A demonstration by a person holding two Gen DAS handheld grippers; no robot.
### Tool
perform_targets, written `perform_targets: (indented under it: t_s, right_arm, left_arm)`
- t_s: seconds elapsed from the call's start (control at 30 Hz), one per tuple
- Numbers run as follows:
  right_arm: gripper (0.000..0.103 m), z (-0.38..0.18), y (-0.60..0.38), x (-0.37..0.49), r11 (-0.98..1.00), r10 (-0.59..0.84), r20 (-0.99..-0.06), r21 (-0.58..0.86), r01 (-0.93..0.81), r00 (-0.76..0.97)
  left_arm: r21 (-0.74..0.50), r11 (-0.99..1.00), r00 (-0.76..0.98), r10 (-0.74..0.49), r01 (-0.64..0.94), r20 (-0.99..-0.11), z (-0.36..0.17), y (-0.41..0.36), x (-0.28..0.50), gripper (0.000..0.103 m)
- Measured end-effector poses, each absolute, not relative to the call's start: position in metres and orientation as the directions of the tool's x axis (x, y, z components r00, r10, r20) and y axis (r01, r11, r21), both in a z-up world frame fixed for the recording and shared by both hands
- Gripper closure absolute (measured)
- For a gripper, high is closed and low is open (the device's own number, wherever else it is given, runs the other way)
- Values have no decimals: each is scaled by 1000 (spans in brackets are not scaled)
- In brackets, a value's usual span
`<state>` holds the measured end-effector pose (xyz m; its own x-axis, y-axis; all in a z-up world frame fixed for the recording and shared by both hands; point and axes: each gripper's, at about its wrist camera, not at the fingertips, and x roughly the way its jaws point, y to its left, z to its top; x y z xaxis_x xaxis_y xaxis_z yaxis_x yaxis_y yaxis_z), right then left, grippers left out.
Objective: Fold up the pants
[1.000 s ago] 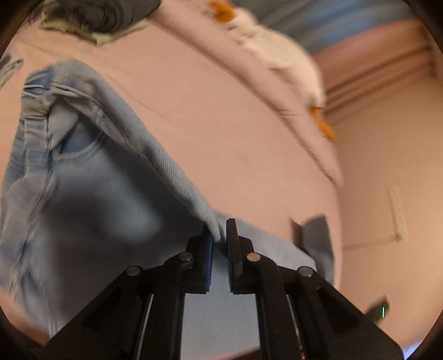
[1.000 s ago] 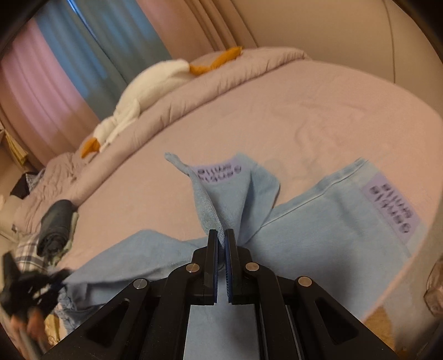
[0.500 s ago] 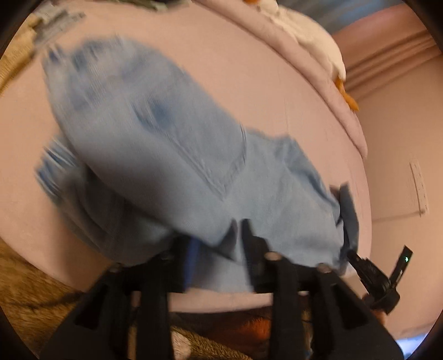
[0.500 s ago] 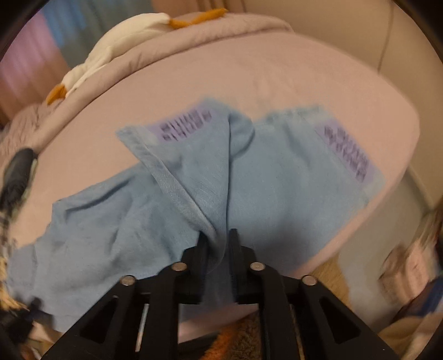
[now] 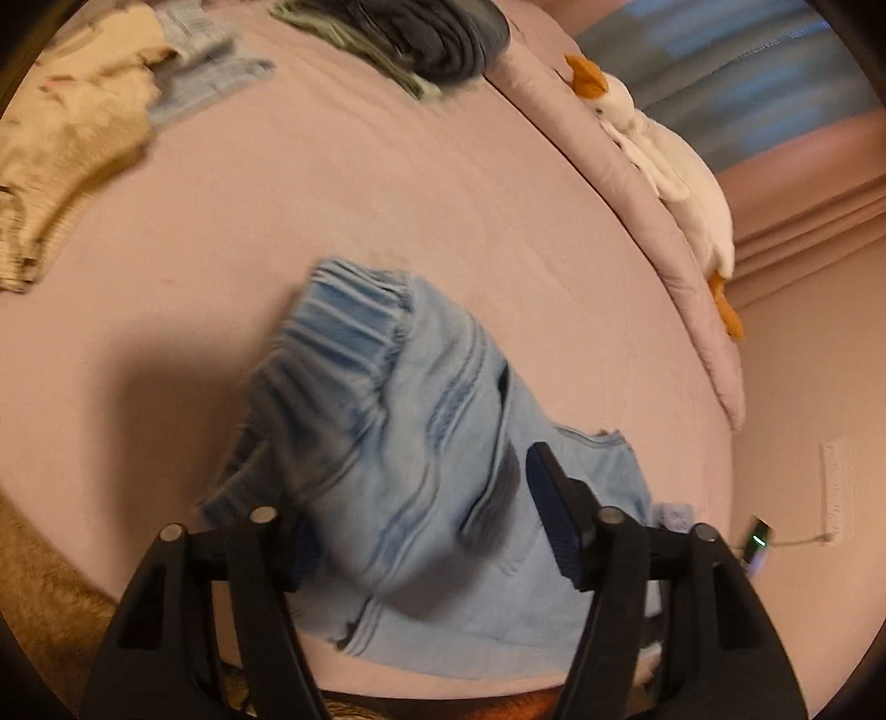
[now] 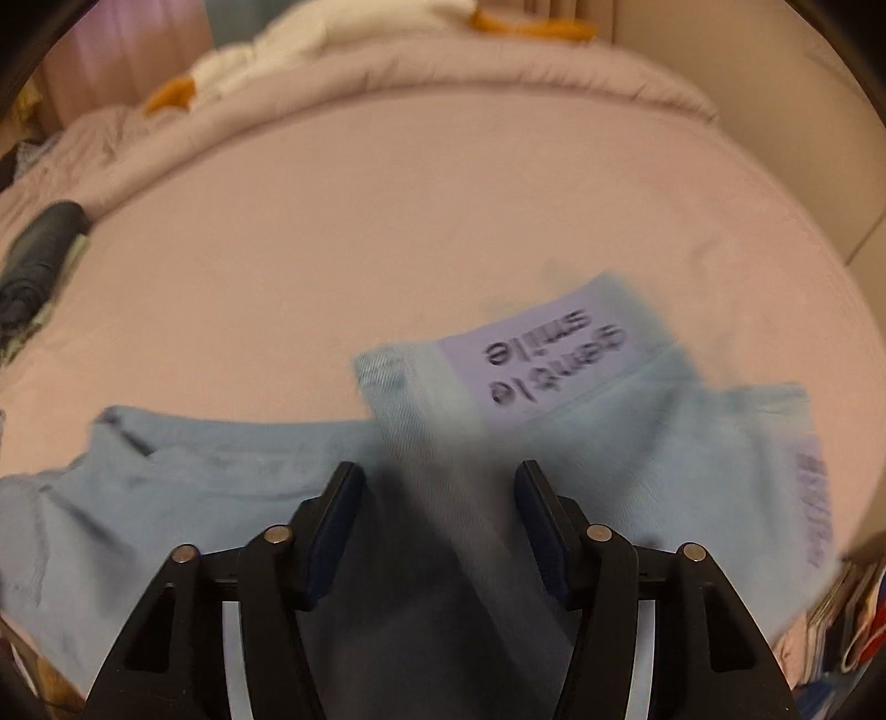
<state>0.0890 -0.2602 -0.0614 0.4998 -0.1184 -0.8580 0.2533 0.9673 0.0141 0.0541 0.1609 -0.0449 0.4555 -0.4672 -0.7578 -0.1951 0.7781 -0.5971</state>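
Observation:
Light blue denim pants [image 5: 421, 421] lie bunched near the front edge of the pink bed [image 5: 332, 194], elastic waistband [image 5: 343, 315] toward the middle. My left gripper [image 5: 421, 498] has its jaws apart and closing slightly. A loose fold of denim lies between them and covers the left fingertip. In the right wrist view the pants [image 6: 221, 471] spread across the bed [image 6: 387, 194], a leg end with a lilac printed patch [image 6: 554, 360] folded up. My right gripper [image 6: 438, 471] is opening, blurred denim slack between its fingers.
A white plush goose [image 5: 664, 160] lies on the rolled duvet [image 5: 637, 221] along the far side. Dark folded clothes [image 5: 432, 27] and a beige garment [image 5: 66, 138] sit at the far left. The bed edge and brown carpet [image 5: 44, 598] are just below my grippers.
Both grippers were shut on denim a second ago and now stand apart. The lifted pants have dropped onto the bed, and both hands have sunk toward its front edge.

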Motion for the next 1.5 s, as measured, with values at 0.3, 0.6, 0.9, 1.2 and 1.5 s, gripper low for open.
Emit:
perform_targets:
  t_s: [0.3, 0.6, 0.9, 1.2, 1.5]
  right_arm:
    - [92, 51, -302, 143, 931, 19, -707, 270, 246, 707]
    - [92, 77, -420, -22, 765, -151, -488, 494, 414, 860]
    - [93, -72, -476, -69, 548, -154, -761, 465, 695, 631]
    - [93, -51, -475, -96, 584, -237, -725, 427, 691, 647]
    - [91, -80, -482, -96, 528, -273, -785, 361, 769, 556]
  left_arm:
    - [-601, 798, 529, -491, -45, -692, 16, 154, 65, 93]
    - [-530, 848, 410, -475, -24, -778, -7, 160, 32, 92]
    - [-510, 855, 343, -452, -98, -823, -36, 158, 29, 93]
    - [-428, 899, 312, -382, -92, -870, -48, 153, 19, 91]
    - [-404, 910, 298, -361, -94, -884, -57, 153, 15, 88]
